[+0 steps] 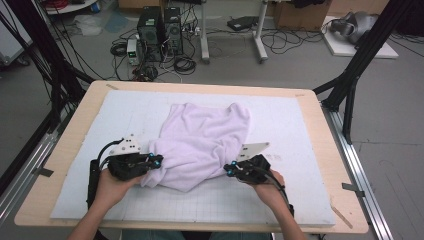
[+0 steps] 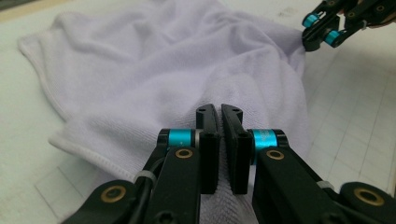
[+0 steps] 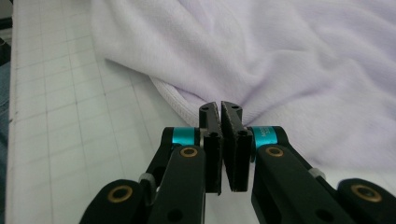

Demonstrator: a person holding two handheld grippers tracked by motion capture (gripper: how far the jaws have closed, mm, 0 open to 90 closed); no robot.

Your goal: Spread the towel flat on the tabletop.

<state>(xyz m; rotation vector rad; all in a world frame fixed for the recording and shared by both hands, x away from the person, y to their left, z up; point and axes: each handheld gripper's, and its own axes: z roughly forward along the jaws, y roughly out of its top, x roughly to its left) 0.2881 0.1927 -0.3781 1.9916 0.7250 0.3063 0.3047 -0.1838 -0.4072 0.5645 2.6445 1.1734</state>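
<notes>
Near the towel's (image 1: 202,142) front edge, the left gripper's (image 2: 220,112) fingers pinch its cloth. The right gripper's (image 3: 220,109) fingers pinch its hem. Both hands rest low on the surface (image 1: 310,125).

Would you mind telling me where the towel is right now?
In the high view the lavender towel lies bunched at the white mat's centre, between the left gripper and right gripper.

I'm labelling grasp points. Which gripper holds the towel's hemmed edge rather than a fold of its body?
The right gripper: its jaws close at the ribbed hem of the towel. The left gripper pinches a fold of plain cloth.
</notes>
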